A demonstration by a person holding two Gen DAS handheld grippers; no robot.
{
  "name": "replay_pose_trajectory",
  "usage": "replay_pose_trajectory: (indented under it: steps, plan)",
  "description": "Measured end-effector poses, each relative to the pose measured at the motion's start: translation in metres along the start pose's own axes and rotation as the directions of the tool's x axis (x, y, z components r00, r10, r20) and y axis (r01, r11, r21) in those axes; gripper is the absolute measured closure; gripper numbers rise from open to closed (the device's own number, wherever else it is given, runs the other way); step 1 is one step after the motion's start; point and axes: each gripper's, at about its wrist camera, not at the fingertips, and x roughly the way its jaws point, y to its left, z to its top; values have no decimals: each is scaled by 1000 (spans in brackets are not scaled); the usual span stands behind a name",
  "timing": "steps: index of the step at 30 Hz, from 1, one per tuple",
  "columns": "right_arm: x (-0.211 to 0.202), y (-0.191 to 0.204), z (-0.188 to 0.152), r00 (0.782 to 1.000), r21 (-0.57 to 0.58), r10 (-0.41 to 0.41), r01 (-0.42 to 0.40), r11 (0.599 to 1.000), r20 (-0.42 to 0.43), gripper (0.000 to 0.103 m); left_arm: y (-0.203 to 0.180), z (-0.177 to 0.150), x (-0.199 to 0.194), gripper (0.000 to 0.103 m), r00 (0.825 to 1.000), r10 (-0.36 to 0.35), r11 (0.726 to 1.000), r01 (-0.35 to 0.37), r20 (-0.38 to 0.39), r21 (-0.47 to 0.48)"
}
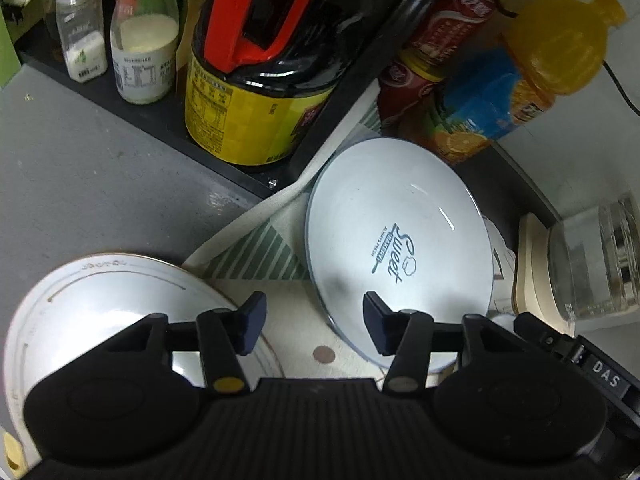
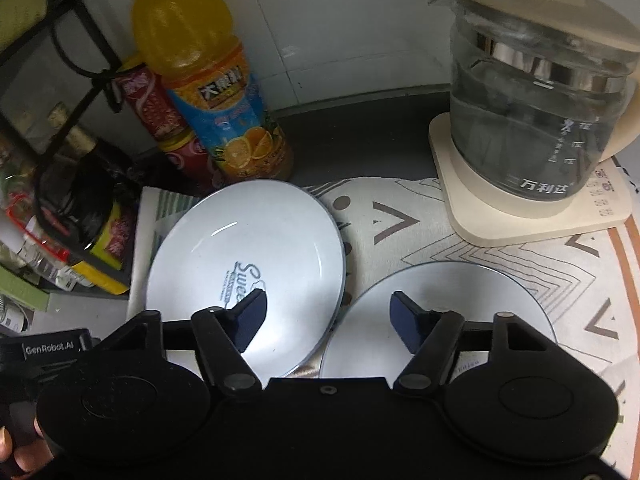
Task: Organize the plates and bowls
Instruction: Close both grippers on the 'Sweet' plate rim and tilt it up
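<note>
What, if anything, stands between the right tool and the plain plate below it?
Nothing visible does. The right tool hangs open over the gap between the plain plate and the "Sweet" plate.

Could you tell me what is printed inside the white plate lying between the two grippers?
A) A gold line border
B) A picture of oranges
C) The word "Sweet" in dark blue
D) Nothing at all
C: the white plate carries the dark blue word "Sweet" with a small logo on its inner surface, and the lettering also shows in the right wrist view.
</note>
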Motion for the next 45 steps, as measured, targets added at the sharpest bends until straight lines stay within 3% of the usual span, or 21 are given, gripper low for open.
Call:
replay_pose_trajectory:
  steps: [9,15,23,28,36,45]
  plan:
    - [36,-14,17,999,88,12,-9,996,-42,70,4,5,23,67,1000,-12,998,11,-4,-70]
    - [53,-22,23,998,105,23,-17,994,-57,82,11,7,33,75,1000,-24,993,23,-6,-118]
    - [67,-24,30,996,140,61,-52,989,-65,84,15,11,44,83,999,-39,986,37,-8,-161]
    - [77,-18,32,995,126,50,-40,991,-84,91,19,11,50,89,999,-51,981,50,-5,-186]
    - [85,-25,31,991,164,91,-75,984,-94,89,22,12,54,95,997,-79,973,76,-4,-216]
    - [81,-22,27,988,155,85,-65,986,-125,91,22,11,49,96,998,-69,970,68,4,-233]
